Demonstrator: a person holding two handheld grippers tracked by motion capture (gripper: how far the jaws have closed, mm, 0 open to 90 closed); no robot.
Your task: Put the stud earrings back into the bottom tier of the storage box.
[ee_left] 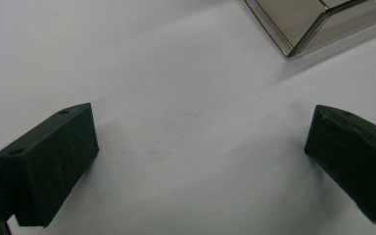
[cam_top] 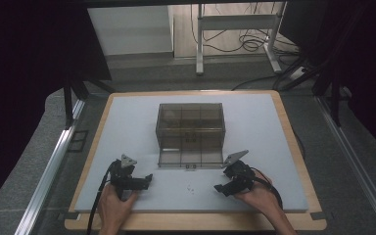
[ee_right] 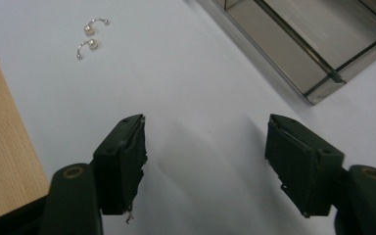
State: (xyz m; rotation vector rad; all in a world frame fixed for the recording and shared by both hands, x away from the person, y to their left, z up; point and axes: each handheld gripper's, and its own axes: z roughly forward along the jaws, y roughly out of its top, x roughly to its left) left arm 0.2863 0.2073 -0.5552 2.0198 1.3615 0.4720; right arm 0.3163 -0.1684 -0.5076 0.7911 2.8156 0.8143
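Observation:
A smoky see-through box (cam_top: 191,122) with several compartments stands at the middle of the white mat (cam_top: 127,122), and a flat divided panel (cam_top: 191,157) lies in front of it. Two small pearl earrings (cam_top: 191,187) lie on the mat between my grippers; the right gripper view has them far off at the upper left (ee_right: 89,36). My left gripper (cam_top: 149,178) rests at the front left, jaws wide apart over bare mat (ee_left: 203,117). My right gripper (cam_top: 219,188) sits at the front right, open with nothing between its jaws (ee_right: 205,122). A box corner (ee_left: 293,29) lies ahead of the left gripper.
The mat lies on a wooden board (cam_top: 293,142) whose edge (ee_right: 5,132) runs close beside my right gripper. Metal rails (cam_top: 54,161) flank the board. Beyond the table stand white desk legs (cam_top: 199,44) and loose cables (cam_top: 249,44).

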